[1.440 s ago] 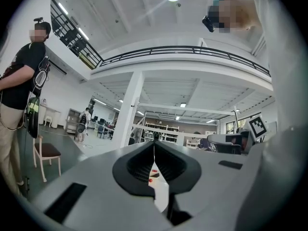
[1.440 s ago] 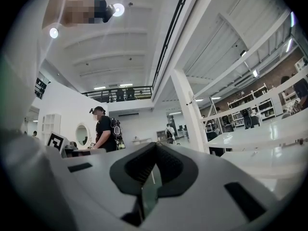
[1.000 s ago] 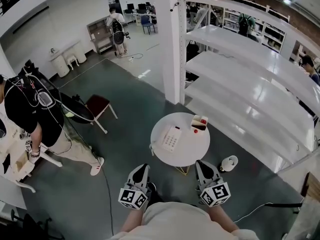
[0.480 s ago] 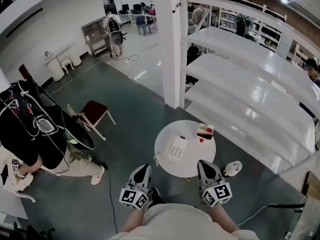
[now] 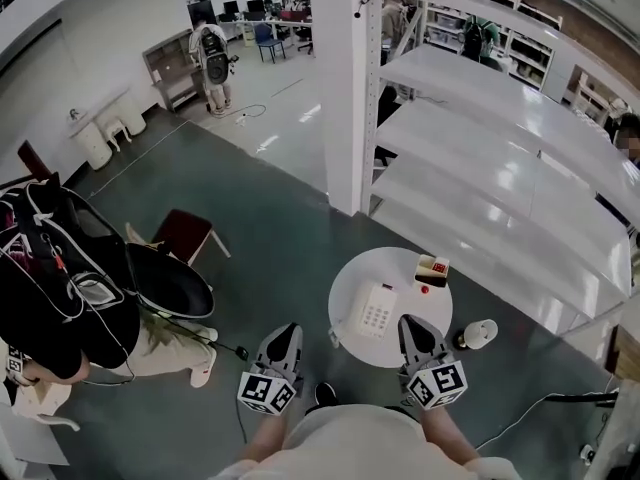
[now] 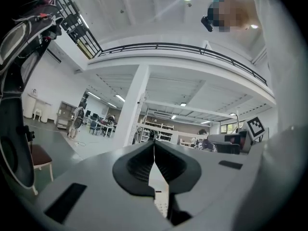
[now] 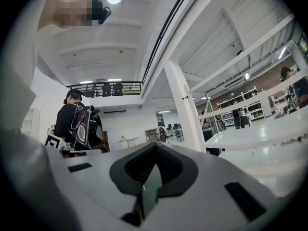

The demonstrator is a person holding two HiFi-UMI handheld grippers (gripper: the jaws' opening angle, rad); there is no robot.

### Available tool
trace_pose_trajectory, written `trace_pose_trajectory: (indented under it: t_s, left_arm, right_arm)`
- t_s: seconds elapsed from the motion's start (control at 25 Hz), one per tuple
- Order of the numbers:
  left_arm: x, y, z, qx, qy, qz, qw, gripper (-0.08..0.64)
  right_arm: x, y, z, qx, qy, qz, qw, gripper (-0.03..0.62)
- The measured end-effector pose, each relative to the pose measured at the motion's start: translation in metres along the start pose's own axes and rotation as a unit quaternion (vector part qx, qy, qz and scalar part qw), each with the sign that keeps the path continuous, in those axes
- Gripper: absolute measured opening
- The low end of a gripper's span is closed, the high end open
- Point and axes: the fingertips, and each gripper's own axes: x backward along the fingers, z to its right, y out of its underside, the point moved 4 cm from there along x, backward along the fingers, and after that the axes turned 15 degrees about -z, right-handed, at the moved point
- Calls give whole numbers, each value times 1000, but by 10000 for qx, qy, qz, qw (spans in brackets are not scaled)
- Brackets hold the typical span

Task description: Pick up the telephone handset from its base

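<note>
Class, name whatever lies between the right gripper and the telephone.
Nothing stands between them. In the head view, only bare white tabletop separates the right gripper from the telephone.

White telephone flat on round table

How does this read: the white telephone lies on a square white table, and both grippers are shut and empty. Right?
Not quite. The table is round, not square; the head view shows it. The rest stands: the white telephone lies on it, and the left gripper and the right gripper are both shut and empty.
</note>
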Motion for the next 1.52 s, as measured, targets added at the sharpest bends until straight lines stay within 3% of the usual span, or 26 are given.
trace_pose_trajectory:
  t_s: [0.36,0.6,1.52]
  left_arm:
    - [-1,-29,-75,-47,99,127,9999,20]
    - [-6,-34,-95,-23,148,90,9998,20]
    - [-49,-51,-63,-15,-55,83,9999,20]
  right_arm:
    - [-54,-24,-40,111,143,7,9998,8]
    - [-71,-29,-46,31,156,-7,9999,8]
    - [-89,-36,14,-246,-145,-82,9996,9]
